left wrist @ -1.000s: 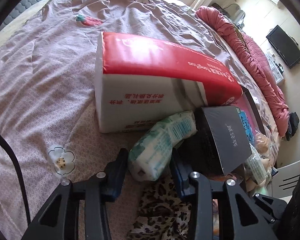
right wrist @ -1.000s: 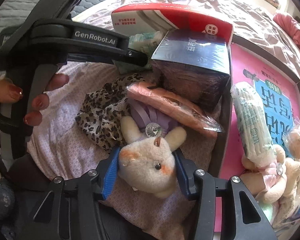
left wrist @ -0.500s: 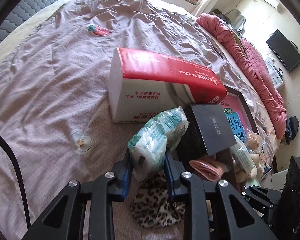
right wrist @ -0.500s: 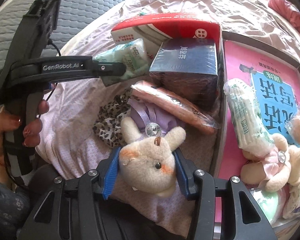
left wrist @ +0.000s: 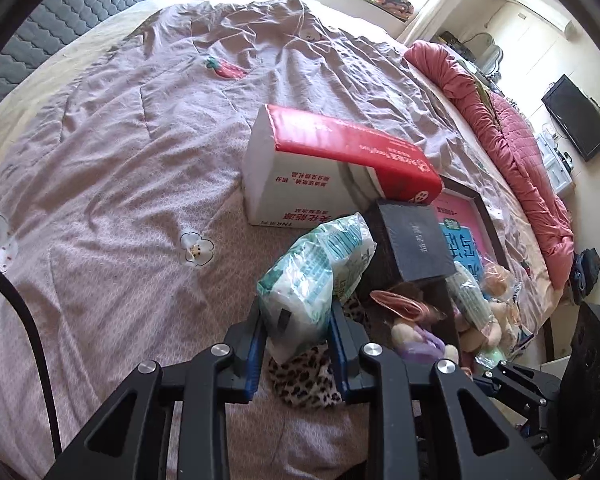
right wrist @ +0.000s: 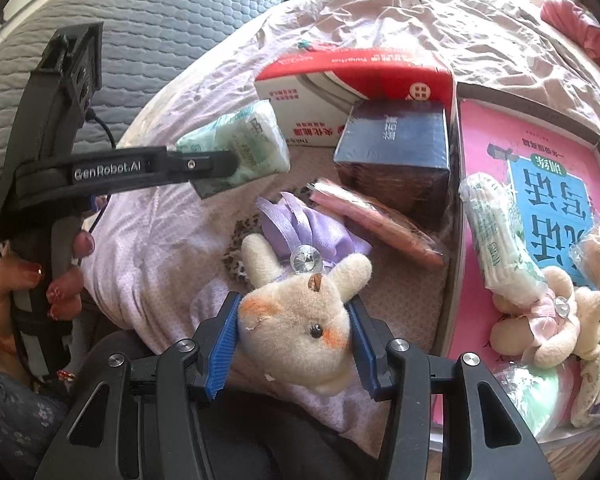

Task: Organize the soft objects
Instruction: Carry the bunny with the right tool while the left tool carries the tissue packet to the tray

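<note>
My left gripper (left wrist: pixel 298 340) is shut on a green-and-white tissue pack (left wrist: pixel 316 276), held up above the bed. From the right wrist view the same tissue pack (right wrist: pixel 244 144) hangs in the left gripper (right wrist: pixel 216 166) over the sheet. My right gripper (right wrist: pixel 294 338) is shut on the head of a cream plush bunny (right wrist: pixel 296 320) in a purple dress, lifted off the bed. A leopard-print cloth (left wrist: pixel 304 376) lies under the pack. A pink wrapped packet (right wrist: pixel 374 222) lies beside a dark box (right wrist: pixel 394 152).
A red-and-white tissue carton (left wrist: pixel 324 164) stands on the pink bedsheet (left wrist: pixel 120 160). A pink tray (right wrist: pixel 496 128) with a blue booklet holds another plush bunny (right wrist: pixel 548 328), a long tissue roll (right wrist: pixel 496 236) and wrapped items. A rolled red quilt (left wrist: pixel 512 136) lines the far side. A person's hand (right wrist: pixel 32 280) grips the left handle.
The left gripper pinched the tissue pack tighter and lifted it away from the carton. The right gripper rose with the bunny, whose purple dress now hangs free of the leopard cloth.
</note>
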